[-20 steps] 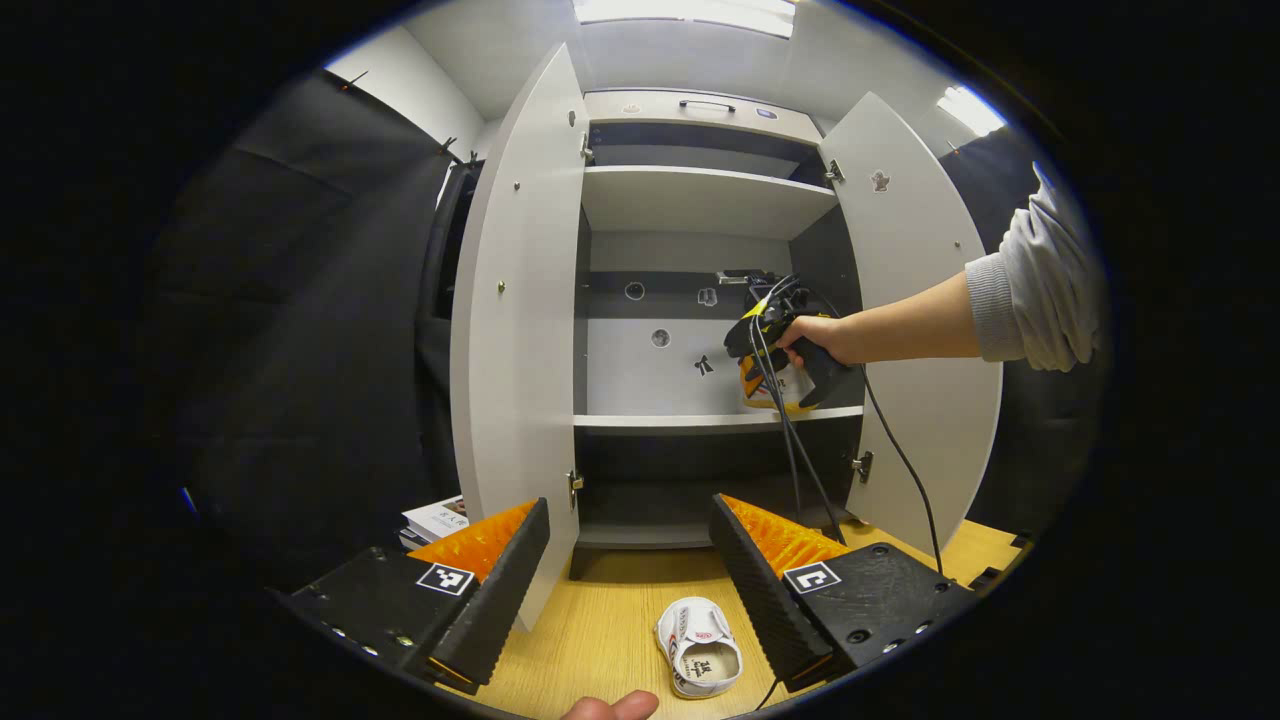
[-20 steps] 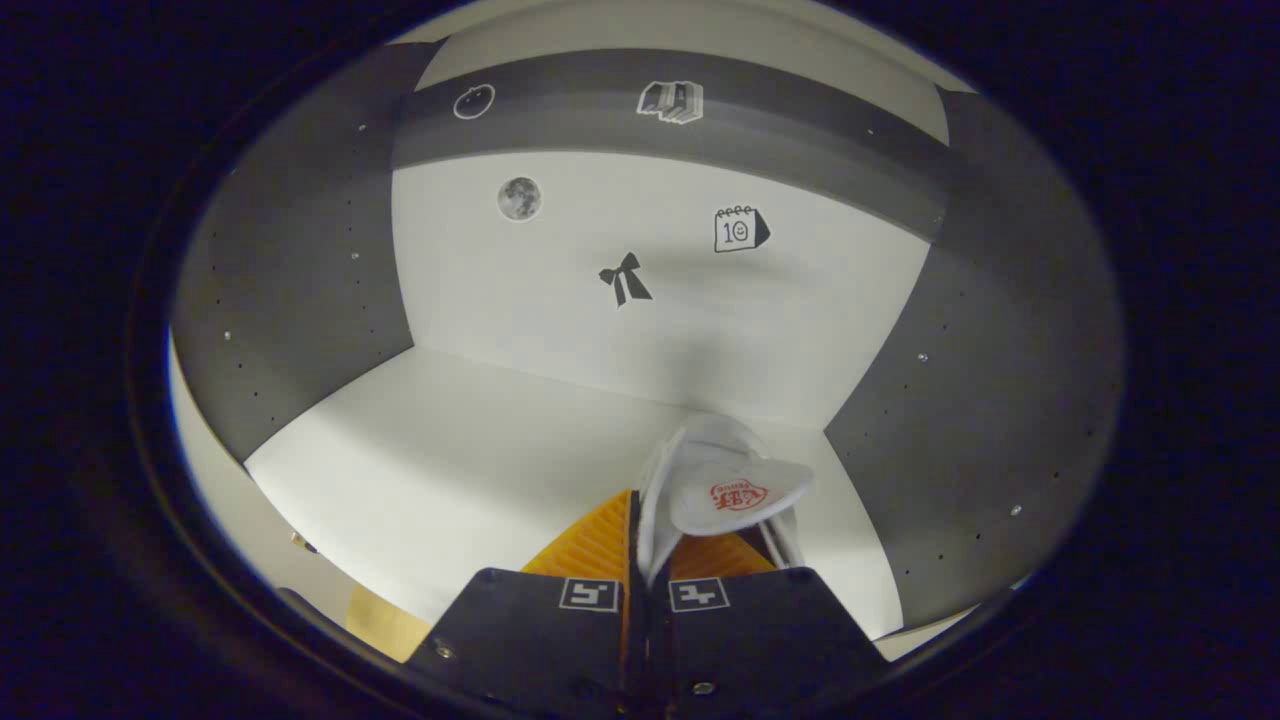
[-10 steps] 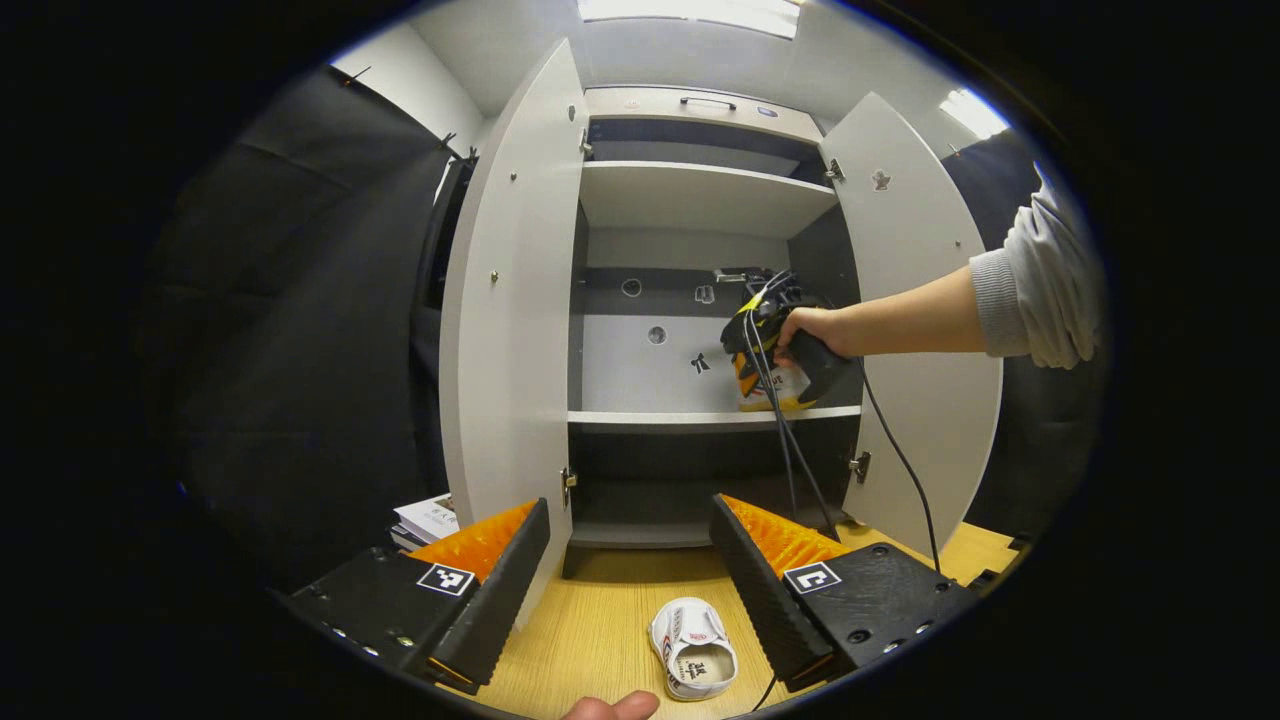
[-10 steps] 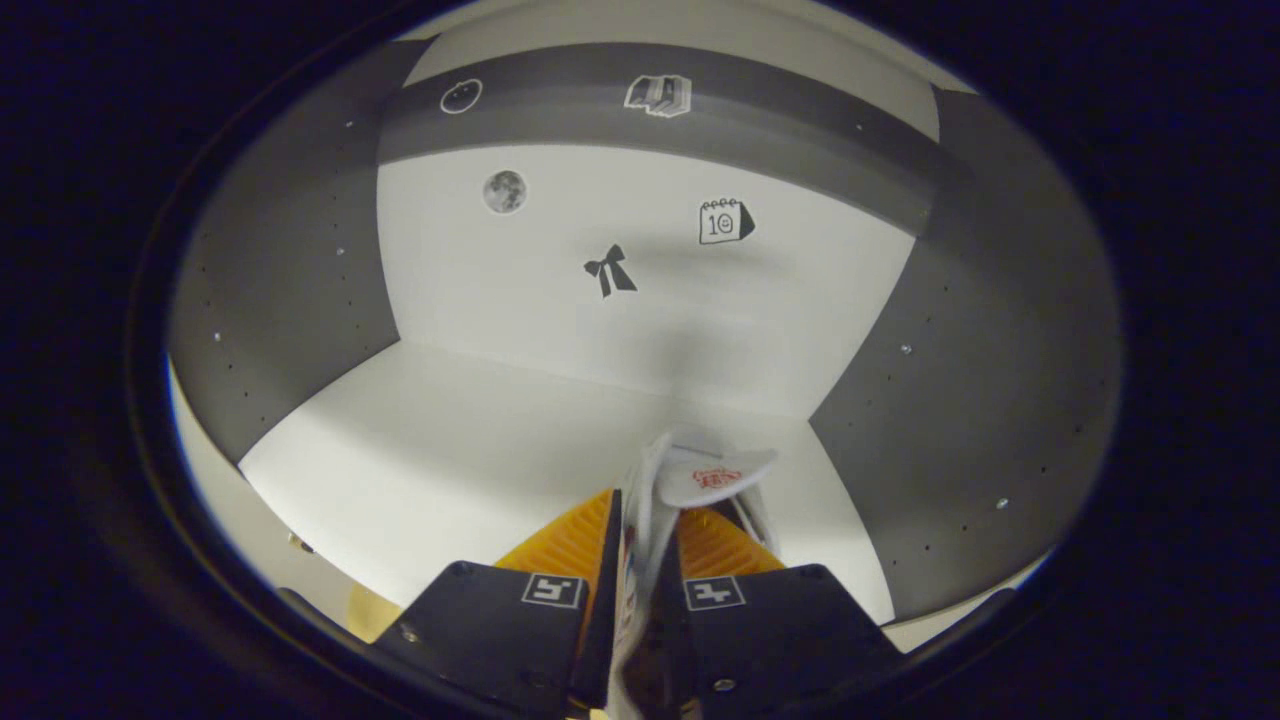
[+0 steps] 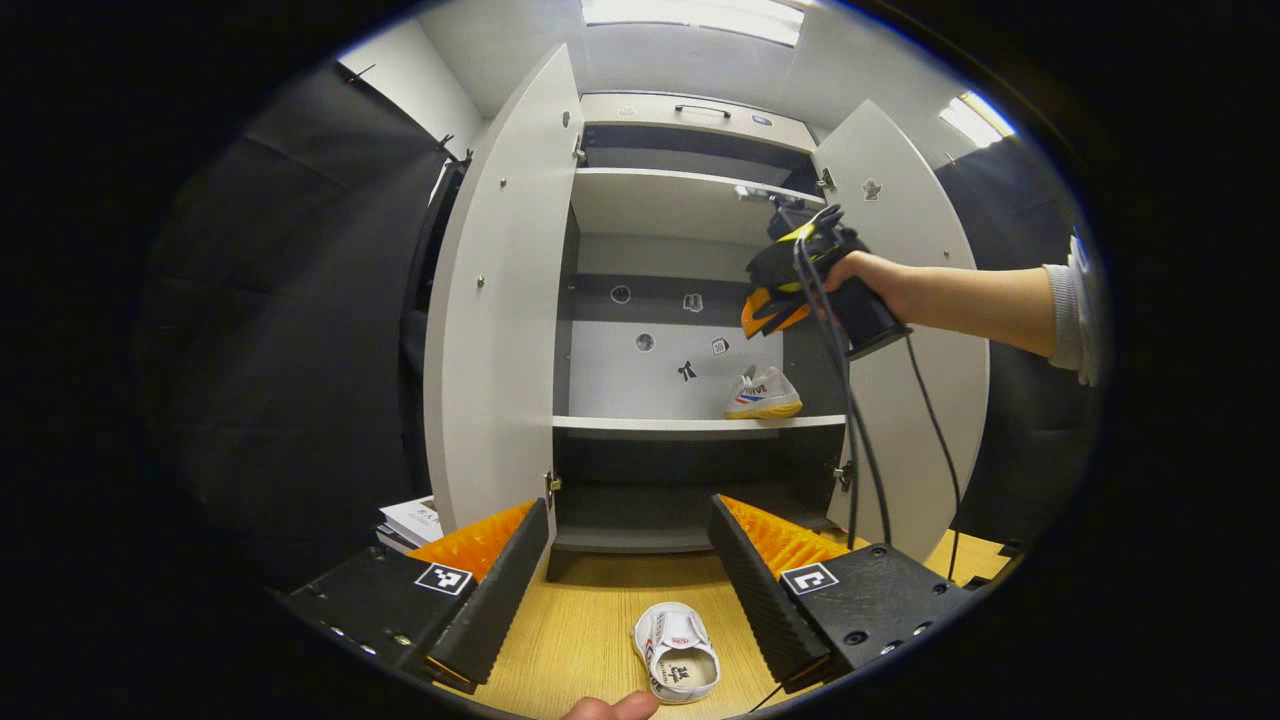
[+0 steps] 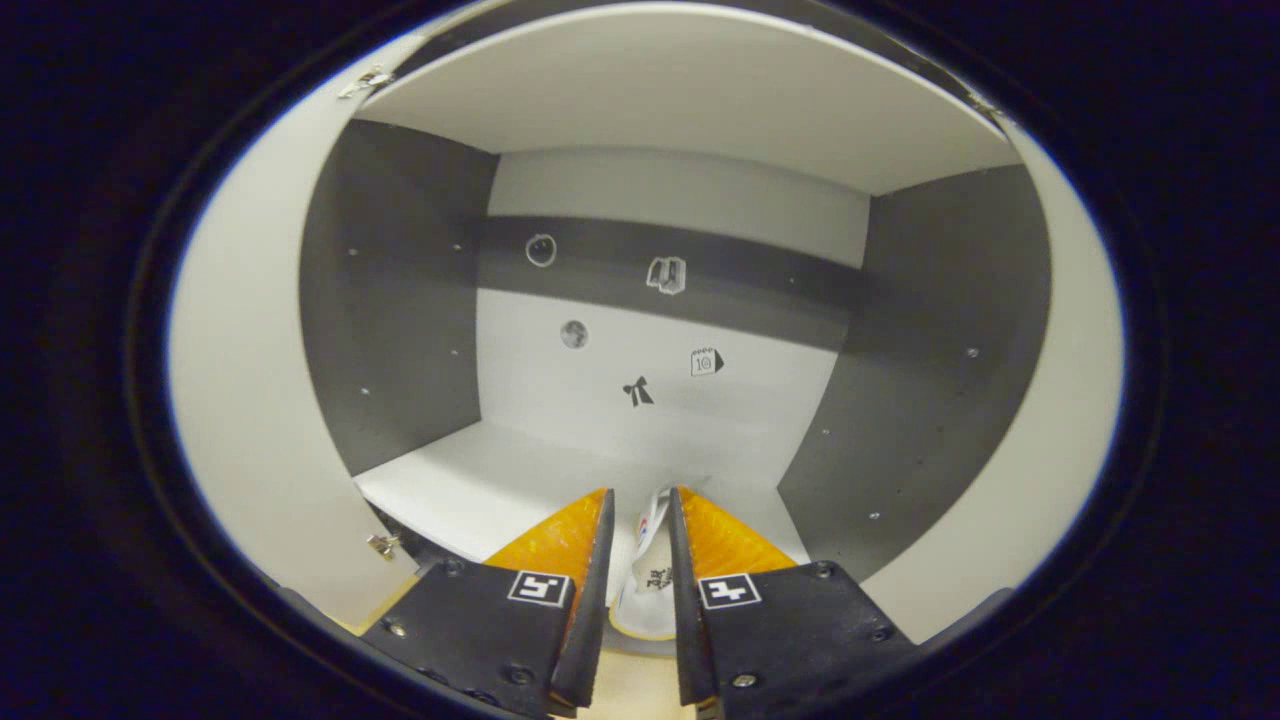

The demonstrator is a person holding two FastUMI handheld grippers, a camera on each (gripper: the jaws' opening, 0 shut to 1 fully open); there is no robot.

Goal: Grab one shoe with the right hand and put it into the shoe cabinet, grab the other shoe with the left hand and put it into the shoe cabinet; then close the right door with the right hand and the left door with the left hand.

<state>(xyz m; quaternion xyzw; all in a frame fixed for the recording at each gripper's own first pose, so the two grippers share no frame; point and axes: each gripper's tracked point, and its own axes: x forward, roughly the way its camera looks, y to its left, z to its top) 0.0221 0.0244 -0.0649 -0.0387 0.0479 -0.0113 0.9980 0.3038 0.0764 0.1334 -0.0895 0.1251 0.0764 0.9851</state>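
Two fingers of your left gripper [image 5: 630,570] stand spread at the frame bottom, a small white canvas shoe [image 5: 676,652] lying between them on the wooden floor. Farther off, the white two-door shoe cabinet [image 5: 495,300] stands open. Center right, your right gripper [image 5: 770,310], fingers slightly parted, hangs above the second white shoe [image 5: 763,394] on the middle shelf [image 5: 640,424].

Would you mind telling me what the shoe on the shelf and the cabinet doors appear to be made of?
Shoe on the shelf: probably white canvas or fabric upper, with a yellowish, rubber-like sole. Cabinet doors: likely laminated board, judging by the flat, matte light-grey faces and small metal hinges; hard to confirm.
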